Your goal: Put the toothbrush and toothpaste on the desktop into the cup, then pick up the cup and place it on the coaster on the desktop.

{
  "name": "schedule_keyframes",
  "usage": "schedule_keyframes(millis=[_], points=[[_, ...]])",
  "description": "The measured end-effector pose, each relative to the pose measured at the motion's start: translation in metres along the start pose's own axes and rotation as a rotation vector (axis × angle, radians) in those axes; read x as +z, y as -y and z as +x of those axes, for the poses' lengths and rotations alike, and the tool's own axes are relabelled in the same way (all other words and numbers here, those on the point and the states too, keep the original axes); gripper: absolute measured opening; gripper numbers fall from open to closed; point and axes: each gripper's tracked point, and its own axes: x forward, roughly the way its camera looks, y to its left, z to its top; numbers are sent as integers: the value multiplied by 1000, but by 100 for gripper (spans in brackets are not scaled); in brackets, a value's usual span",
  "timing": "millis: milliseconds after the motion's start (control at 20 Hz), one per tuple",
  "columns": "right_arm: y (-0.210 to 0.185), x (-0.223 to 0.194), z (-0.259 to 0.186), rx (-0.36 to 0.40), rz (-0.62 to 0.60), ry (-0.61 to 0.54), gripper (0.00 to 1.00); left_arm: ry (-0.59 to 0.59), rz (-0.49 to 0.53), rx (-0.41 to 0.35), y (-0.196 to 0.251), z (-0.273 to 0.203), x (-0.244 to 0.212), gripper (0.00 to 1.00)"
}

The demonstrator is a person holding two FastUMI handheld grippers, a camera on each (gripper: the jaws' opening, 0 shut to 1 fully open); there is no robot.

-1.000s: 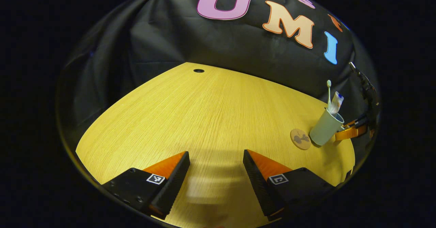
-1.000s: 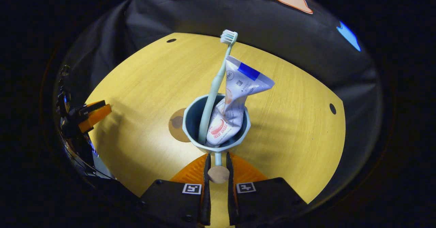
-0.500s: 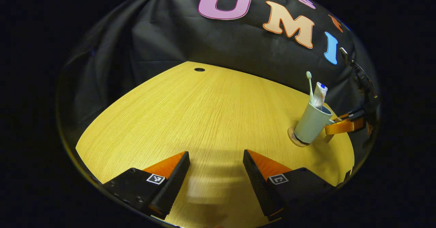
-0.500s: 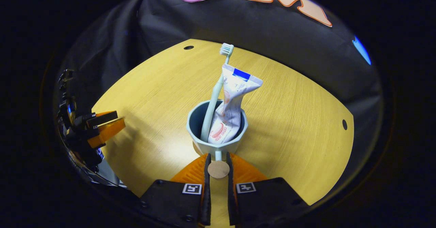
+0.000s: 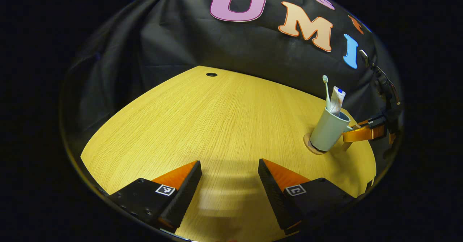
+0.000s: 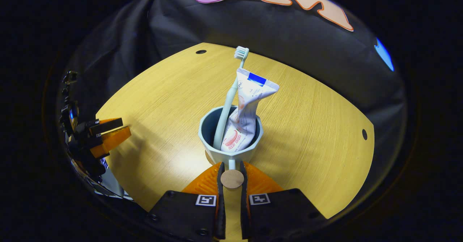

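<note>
Looking at the desktop (image 5: 217, 119) first: it's mostly bare wood, with the action over at 3 o'clock in the left gripper view. A second ago the cup (image 5: 328, 129) hung tilted just beside the coaster (image 5: 307, 143); now it sits upright on top of it, so only a sliver of coaster edge peeks out at the base. I'd say the placement is basically done and letting go is what's left.

The right gripper (image 6: 231, 166) is clamped on the cup's handle, both fingers pressing a small round tab right at 6 o'clock in its own view. That view looks down into the cup, so you can see the toothpaste (image 6: 243, 122) slumped against the toothbrush (image 6: 228, 108) inside. The left gripper view gives the side-on angle instead, showing the base meeting the coaster.

The left gripper (image 5: 229, 184) hovers low over the wood, jaws wide apart, holding nothing.
</note>
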Motion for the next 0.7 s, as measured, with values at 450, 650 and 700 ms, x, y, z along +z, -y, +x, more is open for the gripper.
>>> schedule_keyframes(millis=[450, 650, 700], points=[[0, 31, -25, -15, 70, 170, 12, 3, 20, -4, 2, 0, 0, 94], [3, 28, -17, -10, 63, 163, 10, 1, 18, -12, 1, -1, -1, 94], [3, 28, -16, -11, 60, 164, 10, 1, 20, -12, 2, -1, -1, 94]])
